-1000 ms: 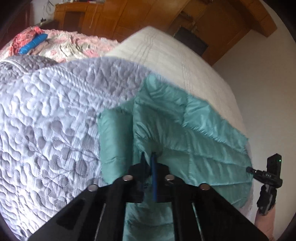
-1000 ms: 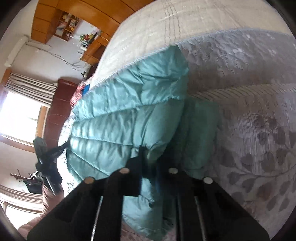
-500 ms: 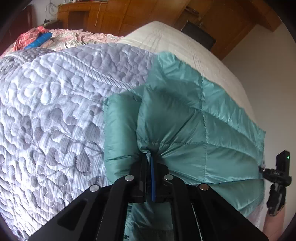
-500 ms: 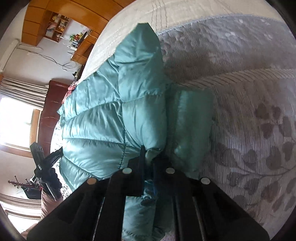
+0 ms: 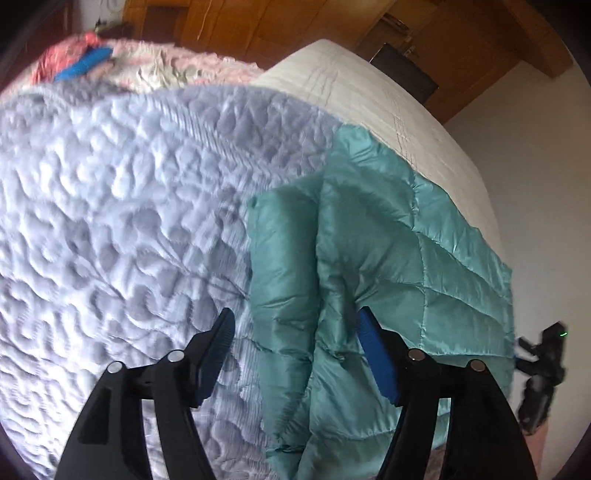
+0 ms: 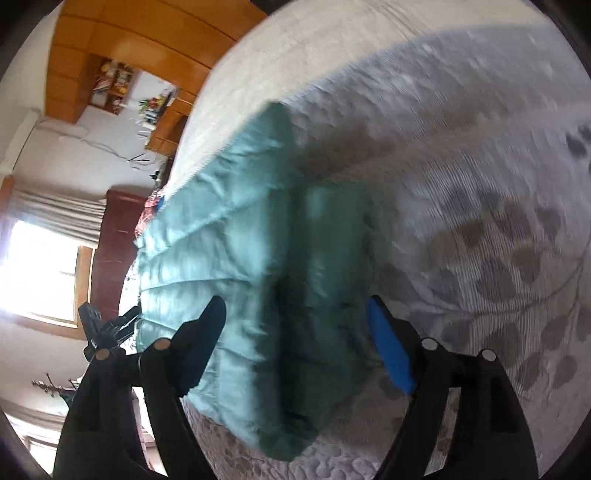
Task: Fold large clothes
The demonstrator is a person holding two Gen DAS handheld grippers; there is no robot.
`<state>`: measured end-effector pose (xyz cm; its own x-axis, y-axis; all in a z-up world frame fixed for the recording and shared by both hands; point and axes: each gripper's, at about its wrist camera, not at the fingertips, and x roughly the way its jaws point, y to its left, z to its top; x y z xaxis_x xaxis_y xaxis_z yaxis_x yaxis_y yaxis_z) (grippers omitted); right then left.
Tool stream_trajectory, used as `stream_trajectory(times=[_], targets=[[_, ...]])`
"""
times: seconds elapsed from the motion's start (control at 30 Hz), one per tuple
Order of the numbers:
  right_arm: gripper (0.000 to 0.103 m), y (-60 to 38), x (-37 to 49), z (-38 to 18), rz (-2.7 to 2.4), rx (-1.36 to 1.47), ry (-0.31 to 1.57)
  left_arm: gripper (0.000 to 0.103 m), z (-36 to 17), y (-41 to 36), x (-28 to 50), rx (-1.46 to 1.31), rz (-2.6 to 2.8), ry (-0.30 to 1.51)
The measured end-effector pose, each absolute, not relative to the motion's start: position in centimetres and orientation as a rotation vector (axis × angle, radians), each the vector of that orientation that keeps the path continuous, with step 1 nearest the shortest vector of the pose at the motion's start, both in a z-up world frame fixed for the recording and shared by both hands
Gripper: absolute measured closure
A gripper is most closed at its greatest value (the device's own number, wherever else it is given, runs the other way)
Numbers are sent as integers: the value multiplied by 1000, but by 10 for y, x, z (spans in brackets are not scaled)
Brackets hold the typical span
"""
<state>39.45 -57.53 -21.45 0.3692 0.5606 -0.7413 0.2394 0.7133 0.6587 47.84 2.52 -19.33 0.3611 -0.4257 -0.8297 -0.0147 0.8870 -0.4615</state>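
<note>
A teal quilted puffer jacket [image 5: 399, 251] lies folded on the grey quilted bedspread [image 5: 110, 221], one padded layer laid over another. My left gripper [image 5: 295, 314] hovers over its near edge. Its jaws are opening, and the fabric lies loose between them with no pad pinching it. In the right wrist view the same jacket [image 6: 229, 251] sits below my right gripper [image 6: 295, 301]. Those jaws are opening too, spread wide on either side of the folded edge without pressing it. The picture there is motion-blurred.
The bedspread [image 6: 480, 221] covers the near part of the bed, and a cream blanket [image 5: 369, 92] lies beyond it. Pink floral bedding [image 5: 166, 66] is heaped at the far left. Wooden cabinets [image 5: 258, 22] stand behind, and a bright window [image 6: 37, 266] is to one side.
Both grippers were shut on pinched jacket fabric and now stand wide apart, with the fabric dropped onto the bed. Both hands have sunk slightly toward the jacket.
</note>
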Motion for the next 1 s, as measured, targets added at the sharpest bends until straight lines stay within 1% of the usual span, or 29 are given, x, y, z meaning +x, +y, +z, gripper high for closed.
stream_trajectory(times=[0.1,0.13,0.23,0.3,0.33,0.37,0.4,0.43,0.47,0.5,0.53,0.57,0.6,0.63,0.67,0.73,1.0], targets=[[22,-575,397,-230,277,844,1215,33,-202,22,478,-450,-321,1177],[20,-573,400,-234,282,849,1217,28,-205,19,481,-452,-339,1179],[18,-573,408,-245,292,873,1217,23,-214,8,492,-451,-351,1197],[18,-574,411,-246,306,882,1204,22,-220,3,498,-463,-361,1210],[20,-573,412,-246,314,885,1198,22,-220,1,498,-467,-365,1214],[24,-572,414,-246,322,885,1198,23,-221,-2,500,-472,-367,1219],[34,-568,416,-247,334,879,1207,32,-221,-3,501,-479,-372,1221],[42,-565,417,-248,348,877,1208,44,-220,-6,501,-487,-381,1224],[46,-562,418,-248,373,886,1200,52,-219,-7,501,-488,-389,1226],[56,-560,417,-247,385,893,1192,66,-214,-11,499,-479,-406,1213],[64,-560,416,-245,398,899,1179,75,-211,-16,497,-466,-409,1206],[72,-559,416,-242,411,902,1166,78,-205,-19,494,-445,-407,1198],[76,-559,413,-235,426,901,1146,83,-200,-21,493,-437,-407,1191],[81,-561,409,-231,435,897,1136,86,-195,-22,490,-437,-408,1179],[84,-561,407,-224,442,890,1122,87,-190,-23,488,-439,-408,1169],[86,-564,399,-204,468,872,1083,90,-174,-20,481,-458,-416,1137],[88,-567,342,-113,517,785,968,91,-93,-17,414,-445,-501,981]])
